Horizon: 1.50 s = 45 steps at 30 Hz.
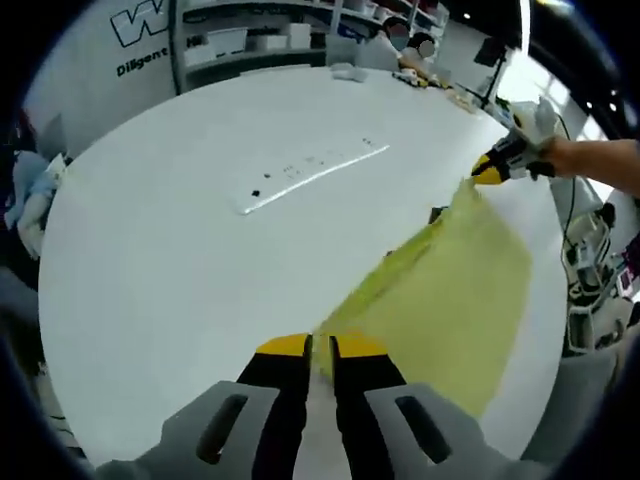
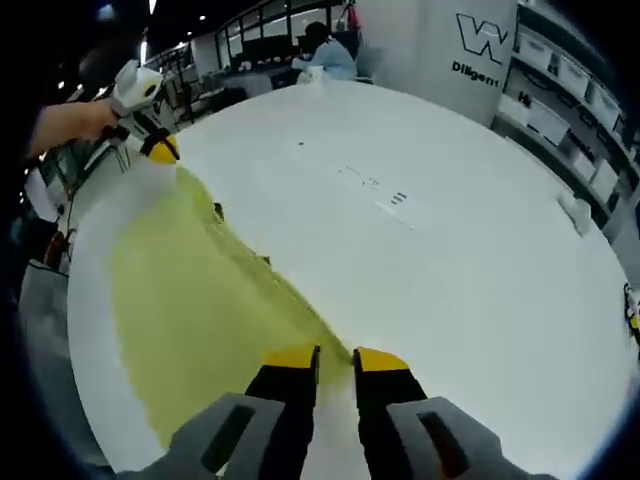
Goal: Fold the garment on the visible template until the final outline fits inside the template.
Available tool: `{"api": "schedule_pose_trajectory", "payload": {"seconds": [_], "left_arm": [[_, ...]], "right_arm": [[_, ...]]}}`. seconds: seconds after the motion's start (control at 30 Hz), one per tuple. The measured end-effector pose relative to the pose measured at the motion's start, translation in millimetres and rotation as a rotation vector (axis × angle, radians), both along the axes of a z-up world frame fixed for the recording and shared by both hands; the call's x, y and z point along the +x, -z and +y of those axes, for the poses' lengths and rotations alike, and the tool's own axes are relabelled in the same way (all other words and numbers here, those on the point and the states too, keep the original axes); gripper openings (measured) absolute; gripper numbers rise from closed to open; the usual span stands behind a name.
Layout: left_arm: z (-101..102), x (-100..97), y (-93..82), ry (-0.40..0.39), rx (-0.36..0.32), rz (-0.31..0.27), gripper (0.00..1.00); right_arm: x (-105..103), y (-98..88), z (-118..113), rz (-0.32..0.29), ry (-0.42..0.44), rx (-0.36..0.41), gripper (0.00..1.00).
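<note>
1. Left gripper (image 1: pixel 320 348): jaws nearly together, pinching the yellow garment (image 1: pixel 450 300) edge between yellow tips.
2. Right gripper (image 2: pixel 335 360): jaws closed on the same cloth.
3. A bare forearm (image 1: pixel 598 160) extends behind the right gripper, far ahead of the left jaws.

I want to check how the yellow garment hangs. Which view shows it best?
The right gripper view: the yellow garment spreads broadly from the right claw toward the left claw, most of its sheet visible. The left gripper view shows the garment too, stretched between both claws, narrower and more foreshortened.
</note>
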<state>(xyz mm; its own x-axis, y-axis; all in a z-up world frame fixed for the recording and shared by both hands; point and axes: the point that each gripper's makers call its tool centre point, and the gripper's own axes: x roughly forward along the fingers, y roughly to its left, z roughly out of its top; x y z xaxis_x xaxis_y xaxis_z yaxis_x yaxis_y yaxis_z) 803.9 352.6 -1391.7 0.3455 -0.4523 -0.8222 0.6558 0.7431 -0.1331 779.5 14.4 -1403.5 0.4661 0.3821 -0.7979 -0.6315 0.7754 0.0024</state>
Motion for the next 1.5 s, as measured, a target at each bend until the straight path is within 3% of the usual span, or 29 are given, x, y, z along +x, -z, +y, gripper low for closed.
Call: {"api": "schedule_pose_trajectory", "payload": {"seconds": [0.07, 0.17, 0.23, 0.3, 0.37, 0.43, 0.6, 0.7, 0.8, 0.9, 1.07, 1.17, 1.3, 1.4, 1.5], "left_arm": [[4.5, -5.5, -2.5, 0.000, 0.001, -0.012, 0.15], [8.4, -23.6, -5.0, 0.008, -0.014, -0.015, 0.12], [7.2, -39.6, -8.6, 0.002, -0.068, -0.032, 0.13], [13.7, -63.5, -7.9, 0.002, -0.073, -0.025, 0.14], [16.3, -83.4, -9.1, 0.000, -0.116, -0.049, 0.17], [23.3, -105.6, -7.5, -0.012, -0.132, -0.064, 0.20], [35.3, -155.9, 7.7, -0.023, -0.168, -0.073, 0.21], [36.3, -183.3, 20.8, -0.019, -0.163, -0.065, 0.20], [29.1, -198.1, 29.6, 0.015, -0.165, -0.049, 0.20], [16.4, -203.1, 31.2, 0.044, -0.189, -0.060, 0.22], [6.5, -200.5, 39.9, 0.055, -0.171, -0.053, 0.21], [5.0, -194.7, 42.7, 0.016, -0.188, -0.042, 0.17], [4.4, -199.2, 51.3, 0.030, -0.159, -0.027, 0.11], [5.6, -200.4, 50.8, 0.030, -0.158, -0.035, 0.02], [6.4, -201.8, 51.2, 0.040, -0.163, -0.041, 0.00]], "right_arm": [[-8.2, 0.1, -3.2, 0.013, -0.004, -0.030, 0.12], [-23.0, -0.8, -3.4, 0.010, 0.020, 0.006, 0.19], [-40.4, -2.5, 1.2, -0.006, 0.010, 0.050, 0.19], [-59.2, 0.7, -3.2, -0.006, 0.012, 0.057, 0.19], [-74.5, -1.6, -0.8, -0.027, 0.024, 0.127, 0.19], [-92.8, 0.0, -3.5, -0.019, 0.020, 0.130, 0.22], [-143.4, 6.4, 1.3, -0.007, 0.005, 0.208, 0.23], [-161.1, 11.3, 3.0, 0.002, 0.012, 0.238, 0.23], [-179.3, 17.1, 8.5, 0.017, 0.009, 0.258, 0.23], [-192.5, 24.1, 15.8, 0.041, -0.005, 0.271, 0.24], [-198.1, 26.1, 24.5, 0.044, -0.015, 0.279, 0.25], [-197.4, 26.8, 24.4, 0.044, -0.020, 0.275, 0.26], [-200.5, 28.9, 23.9, 0.044, -0.029, 0.263, 0.25], [-203.3, 32.3, 22.8, 0.045, -0.037, 0.252, 0.23], [-205.7, 35.0, 24.7, 0.044, -0.049, 0.235, 0.22]]}}
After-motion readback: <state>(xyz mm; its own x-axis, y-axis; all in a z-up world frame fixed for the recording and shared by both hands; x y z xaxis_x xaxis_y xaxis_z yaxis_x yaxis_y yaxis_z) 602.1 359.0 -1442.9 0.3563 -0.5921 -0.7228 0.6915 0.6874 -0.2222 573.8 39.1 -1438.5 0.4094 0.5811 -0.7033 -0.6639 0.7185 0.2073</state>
